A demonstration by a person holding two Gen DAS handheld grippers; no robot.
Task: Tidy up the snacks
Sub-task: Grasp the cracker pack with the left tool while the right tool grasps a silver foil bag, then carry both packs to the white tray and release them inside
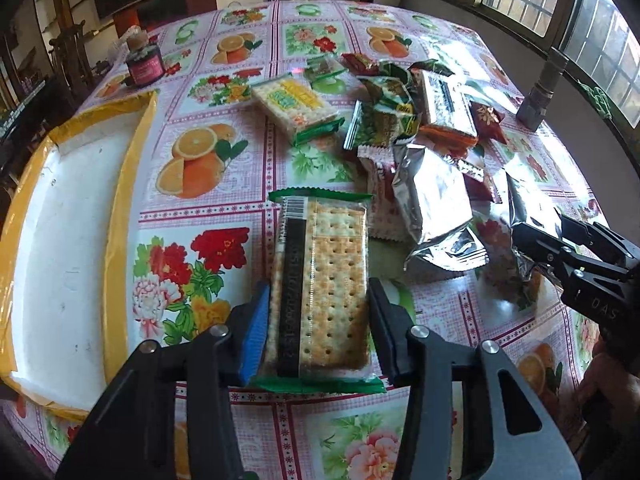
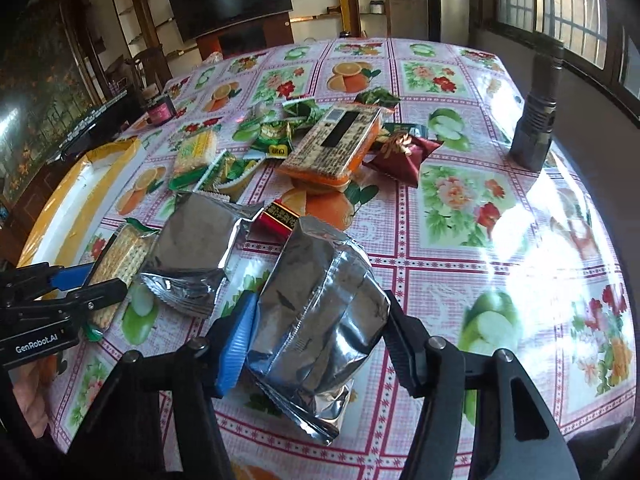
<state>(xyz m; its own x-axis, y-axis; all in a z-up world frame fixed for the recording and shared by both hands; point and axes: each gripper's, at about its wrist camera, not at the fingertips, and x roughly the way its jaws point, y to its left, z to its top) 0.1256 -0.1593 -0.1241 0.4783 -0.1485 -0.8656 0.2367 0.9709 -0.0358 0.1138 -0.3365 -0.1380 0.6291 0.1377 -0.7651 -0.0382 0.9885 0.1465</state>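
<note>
Table: round top under a pink checked cloth (image 1: 248, 184) printed with oranges, apples and flowers
Left gripper (image 1: 318, 328): pads pressed on both long sides of the cracker pack (image 1: 324, 284), blue pad on one side and black pad on the other
Cracker pack: clear wrapper with green crimped ends, barcode strip along it, lying on the cloth at the near edge of the snack pile
Right gripper (image 2: 316, 344): fingers closed against the two sides of a crinkled silver foil bag (image 2: 320, 300), which stands tilted between them with its lower end on the cloth
Second foil bag (image 2: 192, 256): flat on the cloth, between the held bag and the cracker pack
Snack pile: an orange-edged pack (image 2: 332, 144) resting on green packets (image 2: 272, 136), a dark red packet (image 2: 404, 152) just beside it, a yellow-green cracker pack (image 1: 294, 108) a little apart
Tray (image 1: 64, 240): white inside with yellow tape on the rim, on the left side of the table, nothing visible in it
Jar (image 1: 144, 62): dark, pink label, beyond the tray
Metal cylinder (image 2: 536, 128): upright near the window edge of the table
</note>
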